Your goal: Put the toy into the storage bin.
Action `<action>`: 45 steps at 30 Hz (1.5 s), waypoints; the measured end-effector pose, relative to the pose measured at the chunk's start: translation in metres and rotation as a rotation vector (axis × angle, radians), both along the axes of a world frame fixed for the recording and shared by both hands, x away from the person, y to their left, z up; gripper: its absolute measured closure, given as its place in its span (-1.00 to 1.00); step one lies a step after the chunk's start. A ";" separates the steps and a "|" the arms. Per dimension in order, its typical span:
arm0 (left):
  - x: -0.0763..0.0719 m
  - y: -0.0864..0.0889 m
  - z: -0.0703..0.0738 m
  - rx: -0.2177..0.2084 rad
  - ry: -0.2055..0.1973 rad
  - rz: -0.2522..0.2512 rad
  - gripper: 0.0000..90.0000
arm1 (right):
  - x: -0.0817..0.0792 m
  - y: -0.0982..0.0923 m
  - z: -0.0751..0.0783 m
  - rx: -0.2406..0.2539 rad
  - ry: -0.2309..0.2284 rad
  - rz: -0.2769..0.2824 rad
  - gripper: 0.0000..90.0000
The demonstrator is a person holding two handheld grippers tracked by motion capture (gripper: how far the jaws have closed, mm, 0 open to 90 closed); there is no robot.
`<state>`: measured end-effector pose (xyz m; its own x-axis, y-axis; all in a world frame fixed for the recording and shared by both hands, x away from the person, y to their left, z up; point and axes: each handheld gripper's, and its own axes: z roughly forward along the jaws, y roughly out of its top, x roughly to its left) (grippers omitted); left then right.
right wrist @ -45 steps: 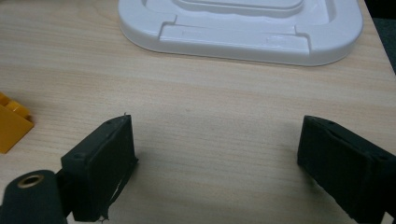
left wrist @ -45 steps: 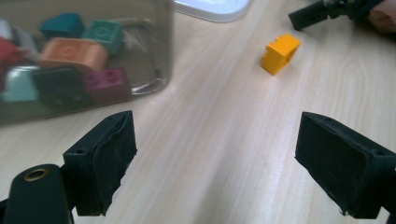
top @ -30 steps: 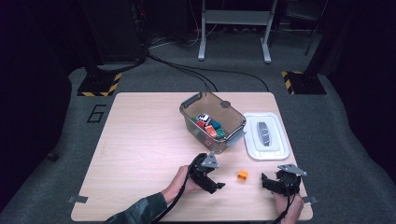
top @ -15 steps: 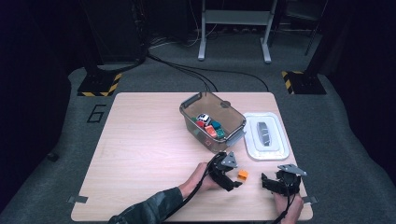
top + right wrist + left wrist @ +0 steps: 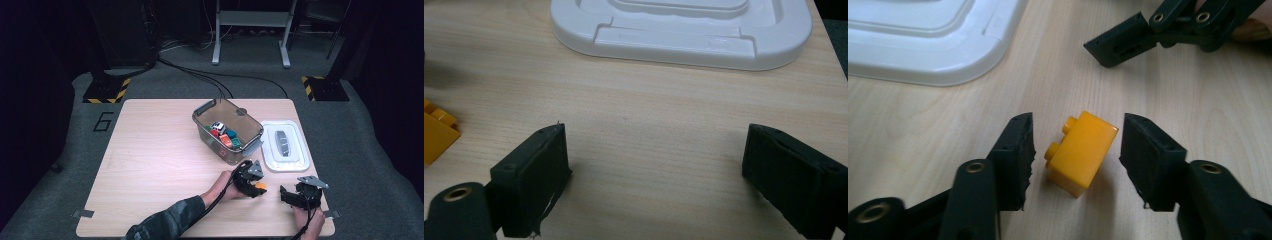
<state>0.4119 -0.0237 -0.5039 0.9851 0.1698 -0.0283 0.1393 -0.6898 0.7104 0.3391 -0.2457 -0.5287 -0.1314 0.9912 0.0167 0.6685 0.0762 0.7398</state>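
1. The left gripper [image 5: 1075,150] is sitting low on the table [image 5: 150,150] with the yellow brick [image 5: 1080,150] lying between its jaws. The jaws have just been closing; a thin gap is showing on each side of the brick, so the pads are not yet pressing it.
2. The brick is lying tilted on the wood, its studs pointing toward the left pad, near the table's front edge and just in front of the white lid [image 5: 933,40].
3. The right gripper [image 5: 654,180] is resting with its jaws spread wide over bare wood, holding nothing. In the left gripper view it [image 5: 1128,42] is showing beyond the brick, close by but apart from it.
4. Behind both grippers, the lid is lying flat beside the clear bin [image 5: 227,130], which is holding several small coloured toys too small to make out.
5. In the high view the left gripper [image 5: 252,182] is covering most of the brick [image 5: 260,187]; in the right gripper view the brick [image 5: 436,137] is being cut off by the left edge.
6. Open wood is stretching to the left; the front and right edges are lying close to the right hand [image 5: 307,220].
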 end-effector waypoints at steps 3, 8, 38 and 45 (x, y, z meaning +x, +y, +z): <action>0.000 0.000 -0.001 -0.002 0.002 -0.010 0.26 | 0.000 0.000 0.000 0.000 0.000 0.000 -0.77; 0.000 0.006 -0.001 -0.019 0.010 0.007 0.46 | 0.000 0.000 0.000 -0.002 0.000 0.005 -0.77; -0.001 0.106 0.034 -0.078 0.006 0.130 0.51 | 0.000 0.000 0.000 -0.003 0.004 -0.001 -0.76; 0.005 0.128 0.045 -0.070 -0.016 0.176 0.51 | 0.000 0.000 0.000 -0.003 0.004 -0.002 -0.76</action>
